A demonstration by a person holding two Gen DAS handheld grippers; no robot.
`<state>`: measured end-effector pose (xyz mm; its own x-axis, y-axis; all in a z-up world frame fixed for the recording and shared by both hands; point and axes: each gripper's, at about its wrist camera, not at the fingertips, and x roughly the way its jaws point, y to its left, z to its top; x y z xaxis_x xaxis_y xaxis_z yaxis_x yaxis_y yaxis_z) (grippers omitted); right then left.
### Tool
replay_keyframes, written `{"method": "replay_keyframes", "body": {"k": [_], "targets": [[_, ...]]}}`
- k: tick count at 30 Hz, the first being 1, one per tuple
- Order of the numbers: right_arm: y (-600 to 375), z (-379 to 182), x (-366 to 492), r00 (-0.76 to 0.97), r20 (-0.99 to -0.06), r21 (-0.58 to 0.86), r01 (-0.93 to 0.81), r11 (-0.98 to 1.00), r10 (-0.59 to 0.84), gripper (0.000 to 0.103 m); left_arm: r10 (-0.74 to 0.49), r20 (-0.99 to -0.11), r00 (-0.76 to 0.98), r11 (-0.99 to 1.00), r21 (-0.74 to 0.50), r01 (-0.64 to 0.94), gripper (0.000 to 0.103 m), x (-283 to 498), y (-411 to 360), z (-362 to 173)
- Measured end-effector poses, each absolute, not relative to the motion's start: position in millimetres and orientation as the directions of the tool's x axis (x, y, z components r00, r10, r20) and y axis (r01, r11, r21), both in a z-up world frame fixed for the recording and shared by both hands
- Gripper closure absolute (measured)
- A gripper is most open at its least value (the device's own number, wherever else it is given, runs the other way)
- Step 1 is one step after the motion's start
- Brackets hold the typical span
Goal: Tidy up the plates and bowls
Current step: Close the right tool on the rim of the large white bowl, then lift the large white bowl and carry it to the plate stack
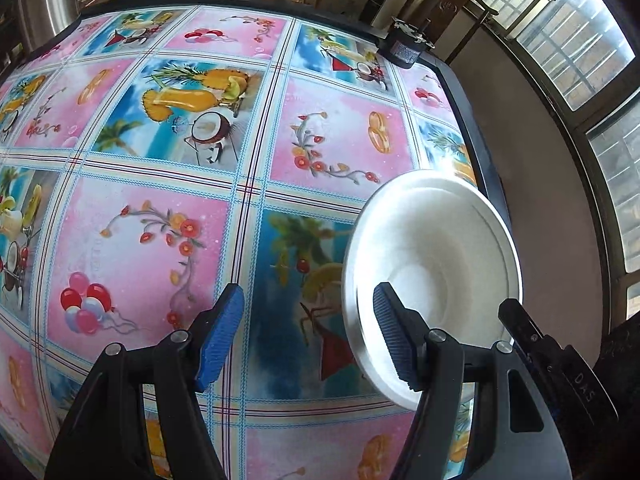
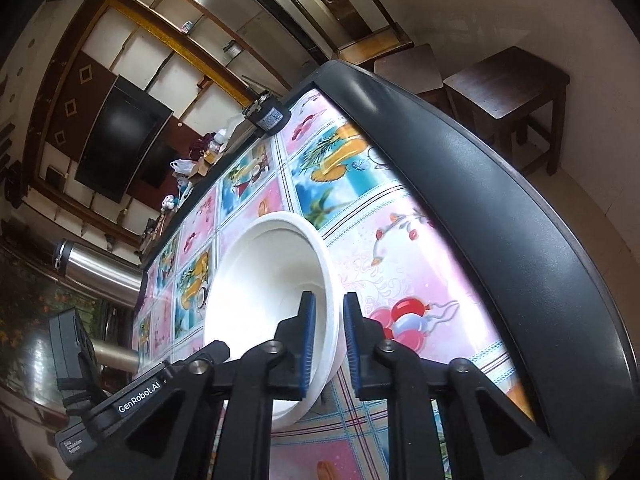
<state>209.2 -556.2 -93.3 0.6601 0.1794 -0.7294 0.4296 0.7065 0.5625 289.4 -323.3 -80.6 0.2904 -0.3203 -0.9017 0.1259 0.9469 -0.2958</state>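
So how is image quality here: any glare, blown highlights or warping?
Left wrist view: white bowl overexposed at its far rim by the windows; tablecloth bulges from fisheye. Right wrist view: bowl interior washed out, glare on the black table edge.

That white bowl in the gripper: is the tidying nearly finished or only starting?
It looks early. No stack of dishes shows anywhere on the table, so nothing looks done. In hand: the right gripper clamps the rim of the white bowl, holding it tilted. The left gripper is open and empty. Placing the bowl is left.
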Motion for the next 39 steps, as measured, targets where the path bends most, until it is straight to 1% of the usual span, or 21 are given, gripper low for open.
{"method": "replay_keyframes", "body": {"k": [1,2,4,6,12,15,19,26,28,34,36,39], "targets": [[-556,-93,209,0.660,-0.730,0.562,0.433,0.705,0.177,0.094,-0.322,-0.900,0.294,0.946,-0.296,0.132,0.037,289,-323,-80],[-554,-92,210,0.659,-0.733,0.555,0.436,0.708,0.170,0.096,-0.325,-0.896,0.303,0.945,-0.296,0.138,0.038,287,-323,-78],[-553,-91,210,0.658,-0.735,0.547,0.434,0.716,0.163,0.096,-0.320,-0.892,0.319,0.946,-0.287,0.148,0.049,286,-323,-74],[-550,-91,211,0.659,-0.734,0.548,0.430,0.717,0.165,0.096,-0.332,-0.888,0.318,0.942,-0.297,0.155,0.071,286,-322,-73],[-545,-91,214,0.664,-0.723,0.565,0.410,0.716,0.190,0.097,-0.373,-0.884,0.282,0.925,-0.332,0.183,0.094,282,-325,-80],[-544,-91,215,0.658,-0.727,0.564,0.410,0.717,0.197,0.096,-0.385,-0.879,0.281,0.921,-0.345,0.183,0.094,276,-319,-79],[-533,-95,222,0.632,-0.732,0.580,0.381,0.720,0.256,0.096,-0.392,-0.872,0.292,0.919,-0.359,0.161,0.093,264,-297,-77],[-467,-112,242,0.520,-0.732,0.622,0.248,0.743,0.439,0.096,-0.360,-0.864,0.351,0.929,-0.367,0.049,0.093,229,-213,-73],[-441,-112,243,0.494,-0.736,0.616,0.204,0.761,0.464,0.096,-0.347,-0.865,0.362,0.931,-0.366,0.019,0.093,217,-188,-72],[-365,-102,218,0.446,-0.763,0.553,0.077,0.830,0.468,0.096,-0.306,-0.875,0.374,0.933,-0.354,-0.064,0.093,177,-121,-74],[-340,-96,203,0.442,-0.774,0.519,0.033,0.854,0.453,0.096,-0.299,-0.879,0.372,0.935,-0.348,-0.070,0.093,161,-105,-75],[-315,-92,176,0.436,-0.769,0.515,-0.010,0.857,0.467,0.096,-0.270,-0.886,0.376,0.945,-0.319,-0.074,0.093,133,-82,-76]]}}
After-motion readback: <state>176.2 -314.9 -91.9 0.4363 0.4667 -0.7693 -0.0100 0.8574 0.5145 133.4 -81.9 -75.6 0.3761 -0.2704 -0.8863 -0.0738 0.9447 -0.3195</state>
